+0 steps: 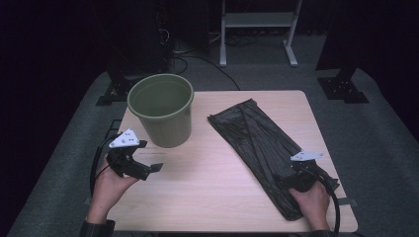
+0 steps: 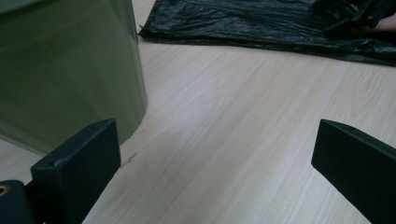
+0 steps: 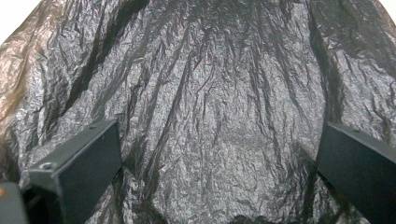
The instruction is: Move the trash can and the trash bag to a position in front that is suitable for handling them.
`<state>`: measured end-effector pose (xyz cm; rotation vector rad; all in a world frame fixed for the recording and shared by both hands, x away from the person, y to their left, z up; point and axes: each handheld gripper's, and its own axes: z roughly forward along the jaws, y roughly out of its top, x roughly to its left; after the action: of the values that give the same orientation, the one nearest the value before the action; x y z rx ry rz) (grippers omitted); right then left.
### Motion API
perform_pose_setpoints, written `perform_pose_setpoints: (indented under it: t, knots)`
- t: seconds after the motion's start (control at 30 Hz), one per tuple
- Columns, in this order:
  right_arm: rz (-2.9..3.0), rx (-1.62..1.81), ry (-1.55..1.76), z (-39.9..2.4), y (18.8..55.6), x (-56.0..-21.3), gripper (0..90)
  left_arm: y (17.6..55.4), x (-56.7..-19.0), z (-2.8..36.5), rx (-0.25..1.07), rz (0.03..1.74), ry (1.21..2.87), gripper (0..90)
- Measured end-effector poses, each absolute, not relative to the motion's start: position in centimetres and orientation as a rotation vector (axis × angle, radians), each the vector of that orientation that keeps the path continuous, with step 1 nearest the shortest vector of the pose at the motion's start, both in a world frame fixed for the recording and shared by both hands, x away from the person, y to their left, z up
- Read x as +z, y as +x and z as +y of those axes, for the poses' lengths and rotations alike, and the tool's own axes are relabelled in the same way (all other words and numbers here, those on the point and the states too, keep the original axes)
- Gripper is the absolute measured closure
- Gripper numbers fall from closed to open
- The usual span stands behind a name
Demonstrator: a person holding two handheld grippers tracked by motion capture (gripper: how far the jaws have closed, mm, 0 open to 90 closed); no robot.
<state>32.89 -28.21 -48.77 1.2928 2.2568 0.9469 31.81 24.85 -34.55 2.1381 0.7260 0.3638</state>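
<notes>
We count one green bucket (image 1: 161, 109), one black plastic bag (image 1: 259, 143) and two grippers on the pale wooden bench (image 1: 212, 182). The bag lies flat and crinkled, running slantwise from the middle of the bench toward its near right corner. Our right gripper (image 1: 300, 174) hangs over the near end of the bag; in the right gripper view its jaws stand wide apart with the bag (image 3: 210, 107) spread beneath and between them, and we cannot tell whether they touch it. Our left gripper (image 1: 148, 168) sits just beside the bucket, near its base, jaws wide and holding nothing; in the left gripper view the bucket (image 2: 70, 70) stands at the left jaw and the bag (image 2: 261, 25) lies well apart. We can read no writing anywhere.
</notes>
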Motion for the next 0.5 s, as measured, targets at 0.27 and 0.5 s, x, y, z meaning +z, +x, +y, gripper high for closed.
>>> perform_pose_setpoints:
  t: [0.27, 0.5]
  knots:
    - [2.257, 0.947, 1.293, -28.2, 32.9, -48.8, 0.0, 32.8, -31.8, 25.0, 0.386, 0.748, 2.112, 0.0]
    - [2.257, 0.947, 1.294, -28.2, 32.9, -48.8, 0.0, 34.0, -30.0, 25.3, 0.401, 0.751, 2.088, 0.0]
